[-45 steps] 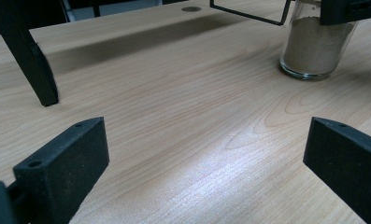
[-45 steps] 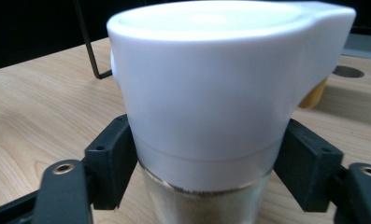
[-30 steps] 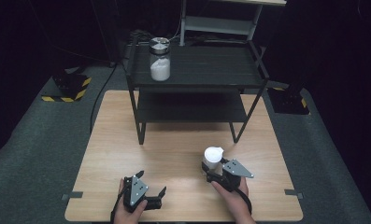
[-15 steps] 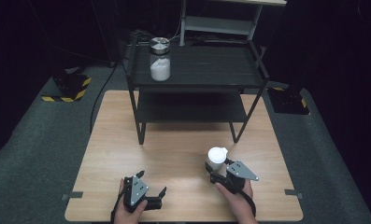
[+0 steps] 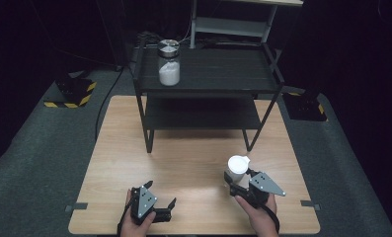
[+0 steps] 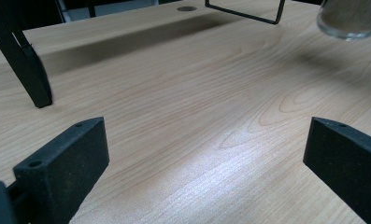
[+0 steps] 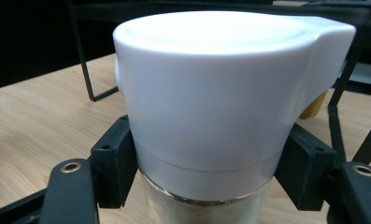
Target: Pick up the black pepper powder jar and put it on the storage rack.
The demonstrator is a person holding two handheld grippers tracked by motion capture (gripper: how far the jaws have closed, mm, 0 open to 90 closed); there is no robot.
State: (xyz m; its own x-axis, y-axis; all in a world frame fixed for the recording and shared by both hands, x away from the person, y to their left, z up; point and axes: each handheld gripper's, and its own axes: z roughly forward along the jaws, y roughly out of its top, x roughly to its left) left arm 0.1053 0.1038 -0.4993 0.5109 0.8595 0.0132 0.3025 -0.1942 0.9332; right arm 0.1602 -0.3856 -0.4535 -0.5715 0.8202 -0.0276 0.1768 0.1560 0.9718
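I had the right gripper clamped on a white-capped jar, its two black jaws pressed against opposite sides just under the cap; in the right gripper view the white cap stood upright between the pads, with the glass body below them. In the left gripper view the jar's glass bottom hung clear of the wooden table, with its shadow on the wood beneath it. Taking the black two-tier shelf as my landmark, the jar sat in front of the shelf's right front leg, a little toward me and near it but not touching. My left gripper rested low over the table well in front of the shelf's left front leg, and its jaws stood wide apart with nothing but bare wood between them. A second jar, with a metal lid and white contents, stood on the shelf's top tier near its left end. The shelf itself stood on the far half of the table, and grey carpet lay around the table.
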